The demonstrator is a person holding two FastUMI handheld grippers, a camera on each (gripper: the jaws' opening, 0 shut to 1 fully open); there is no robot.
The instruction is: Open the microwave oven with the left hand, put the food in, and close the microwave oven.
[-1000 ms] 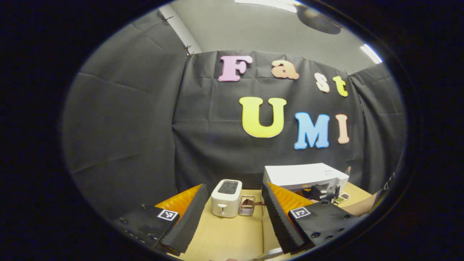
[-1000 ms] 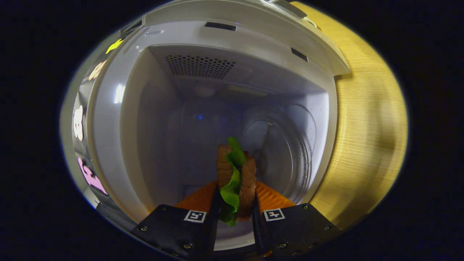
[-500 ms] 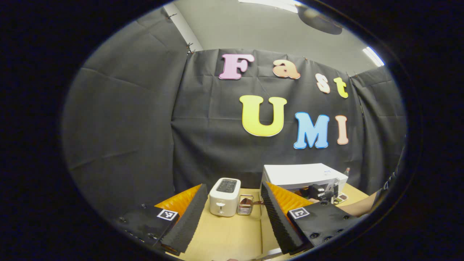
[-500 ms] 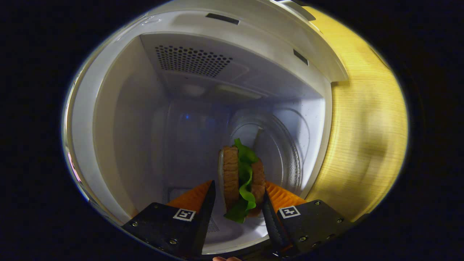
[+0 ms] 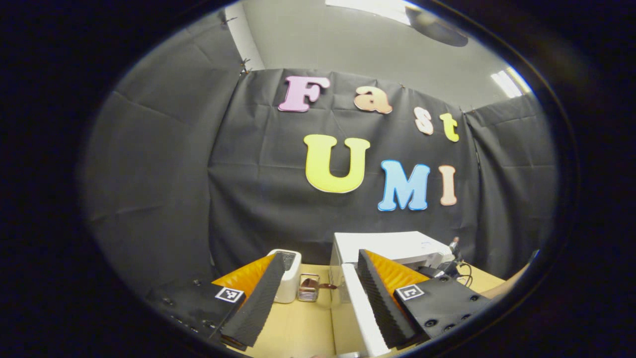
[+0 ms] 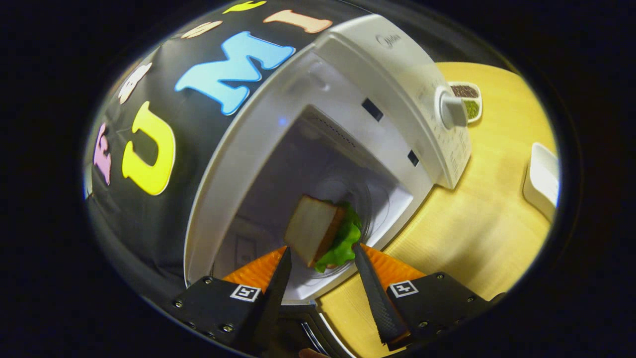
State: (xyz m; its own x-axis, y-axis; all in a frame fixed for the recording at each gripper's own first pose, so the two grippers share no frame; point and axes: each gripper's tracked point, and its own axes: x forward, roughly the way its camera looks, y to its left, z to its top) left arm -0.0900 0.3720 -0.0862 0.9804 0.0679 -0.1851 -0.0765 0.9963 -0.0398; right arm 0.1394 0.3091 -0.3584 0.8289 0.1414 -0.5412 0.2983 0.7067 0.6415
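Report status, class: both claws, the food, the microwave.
Right claw open, outside the cavity. Sandwich inside the microwave, on the glass turntable. Left claw open, empty; door open, nothing blocking it.

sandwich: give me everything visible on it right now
The sandwich sits inside the open microwave, on its glass turntable. It looks like two slices of bread with a green lettuce leaf between them, frilled edge sticking out on the right. It is tilted, one pale bread face turned toward the camera, browner crust along the edge. The right gripper is open, fingers apart and clear of it. Nothing else touches it.
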